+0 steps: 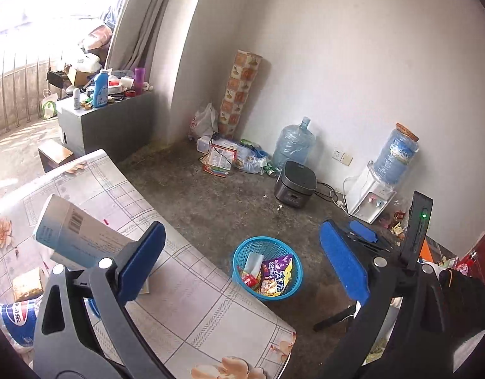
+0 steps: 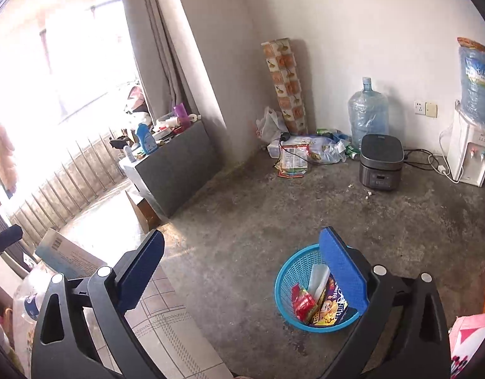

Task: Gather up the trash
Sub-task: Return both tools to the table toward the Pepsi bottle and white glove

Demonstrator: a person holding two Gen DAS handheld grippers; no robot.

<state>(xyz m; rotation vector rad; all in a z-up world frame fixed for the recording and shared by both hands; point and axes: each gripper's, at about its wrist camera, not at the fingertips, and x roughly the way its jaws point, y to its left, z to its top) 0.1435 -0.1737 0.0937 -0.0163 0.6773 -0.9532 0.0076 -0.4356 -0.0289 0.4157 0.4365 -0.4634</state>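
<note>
Flanking basket point(image 2: 318, 287): table point(image 1: 191, 300), cooker point(image 2: 381, 162).

White walls point(image 1: 353, 63) meet a stained grey concrete floor point(image 1: 217, 202), a grey curtain point(image 2: 154, 47) hangs beside the glaring window point(image 2: 52, 63) with its railing point(image 2: 62, 183), a cluttered grey cabinet point(image 1: 109, 123) stands below, and the desk point(image 1: 185, 300) wears a floral checked cloth.
</note>
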